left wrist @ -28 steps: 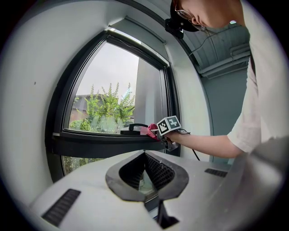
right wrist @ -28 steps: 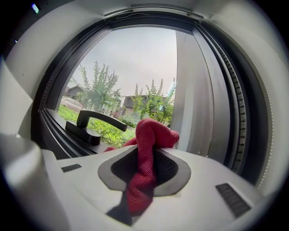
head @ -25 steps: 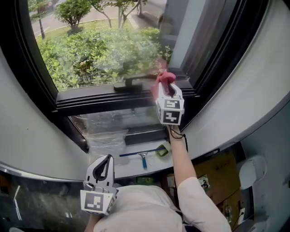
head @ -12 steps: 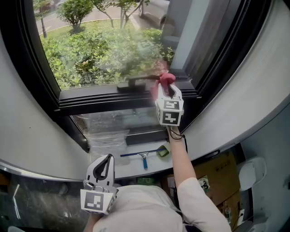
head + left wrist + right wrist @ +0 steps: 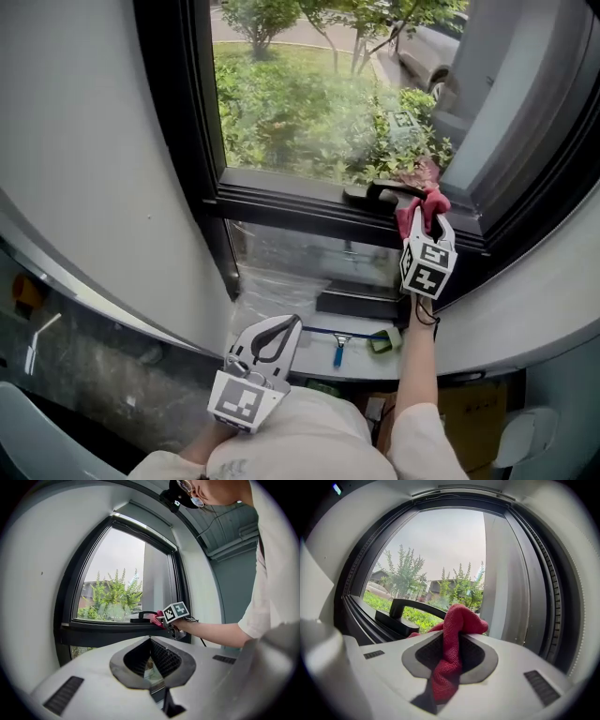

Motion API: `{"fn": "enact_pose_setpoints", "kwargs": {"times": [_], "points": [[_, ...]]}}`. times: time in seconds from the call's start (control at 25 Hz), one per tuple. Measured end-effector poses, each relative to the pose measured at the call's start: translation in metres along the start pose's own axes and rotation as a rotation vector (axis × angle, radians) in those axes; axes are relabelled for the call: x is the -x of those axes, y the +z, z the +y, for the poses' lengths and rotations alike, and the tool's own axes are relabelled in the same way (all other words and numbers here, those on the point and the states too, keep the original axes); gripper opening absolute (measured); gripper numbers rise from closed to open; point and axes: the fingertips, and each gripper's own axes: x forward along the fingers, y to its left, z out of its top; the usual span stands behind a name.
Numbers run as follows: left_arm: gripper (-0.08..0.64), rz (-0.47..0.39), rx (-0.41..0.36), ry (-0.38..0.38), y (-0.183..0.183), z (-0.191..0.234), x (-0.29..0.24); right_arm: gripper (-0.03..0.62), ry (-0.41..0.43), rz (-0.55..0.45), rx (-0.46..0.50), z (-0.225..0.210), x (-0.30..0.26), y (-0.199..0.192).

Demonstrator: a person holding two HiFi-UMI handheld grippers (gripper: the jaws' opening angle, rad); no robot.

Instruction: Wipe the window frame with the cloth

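1. My right tongs (image 5: 450, 653) are clamped shut on the red cloth (image 5: 457, 625). A bunched fold sticks out past the tips and the rest hangs down between the jaws.
2. My left tongs (image 5: 151, 665) are closed tip to tip on nothing. I hold them low near my body, well apart from the window.
3. In the head view the cloth (image 5: 419, 206) sits on the black window frame (image 5: 281, 202), at the right end of the horizontal rail and just beside the window handle (image 5: 375, 193). I cannot tell whether the fold is pressing on the rail or just over it.
4. As for progress, I judge I am mid-wipe at the right-hand stretch of this rail. The frame shows no clear wiped or unwiped patches, so I cannot say how much is done. The long run of rail to the left, the left upright (image 5: 183, 122) and the upper parts look like what remains.
5. Edges: the handle (image 5: 405, 609) rises just left of the cloth, and the right upright (image 5: 534, 573) closes the corner on the other side, so this spot is tight.
6. Open room: past the handle the rail runs bare toward the left corner, giving a long sweep. Below, a squeegee (image 5: 336, 342) lies on the sill, well clear of my stroke.
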Motion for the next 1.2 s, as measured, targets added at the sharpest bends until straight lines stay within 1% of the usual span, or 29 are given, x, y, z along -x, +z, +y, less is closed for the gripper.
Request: {"fn": "enact_pose_setpoints", "kwargs": {"times": [0.2, 0.4, 0.52, 0.6, 0.68, 0.8, 0.88, 0.96, 1.08, 1.16, 1.2], "points": [[0.008, -0.005, 0.013, 0.049, 0.001, 0.006, 0.007, 0.092, -0.001, -0.001, -0.047, 0.013, -0.004, 0.002], [0.008, 0.008, 0.032, 0.048, 0.0, 0.0, 0.004, 0.092, -0.005, 0.003, -0.099, 0.019, -0.003, 0.003], [0.009, 0.004, 0.021, 0.036, -0.001, -0.004, 0.001, 0.092, 0.021, -0.008, -0.125, 0.026, 0.0, 0.004], [0.008, -0.001, 0.017, 0.026, -0.001, -0.007, -0.001, 0.091, 0.047, -0.023, -0.105, 0.036, 0.001, 0.007], [0.008, 0.001, 0.015, 0.023, 0.0, -0.009, -0.003, 0.091, 0.052, -0.029, -0.085, 0.041, 0.002, 0.008], [0.008, 0.056, -0.002, 0.032, -0.009, -0.008, -0.001, 0.089, 0.059, -0.024, -0.092, 0.044, 0.002, 0.009], [0.008, 0.068, -0.003, 0.03, -0.01, -0.01, -0.002, 0.091, 0.067, -0.028, -0.088, 0.047, 0.002, 0.011], [0.008, 0.062, 0.0, 0.025, -0.009, -0.013, -0.003, 0.091, 0.093, -0.033, -0.084, 0.048, 0.002, 0.013], [0.008, 0.04, -0.001, 0.014, -0.007, -0.016, -0.004, 0.091, 0.166, -0.05, -0.071, 0.047, 0.003, 0.014], [0.008, 0.037, -0.001, 0.021, -0.007, -0.013, -0.002, 0.091, 0.197, -0.075, -0.031, 0.042, 0.006, 0.014], [0.008, 0.038, 0.0, 0.028, -0.007, -0.011, -0.001, 0.092, 0.192, -0.091, 0.001, 0.036, 0.009, 0.015]]}}
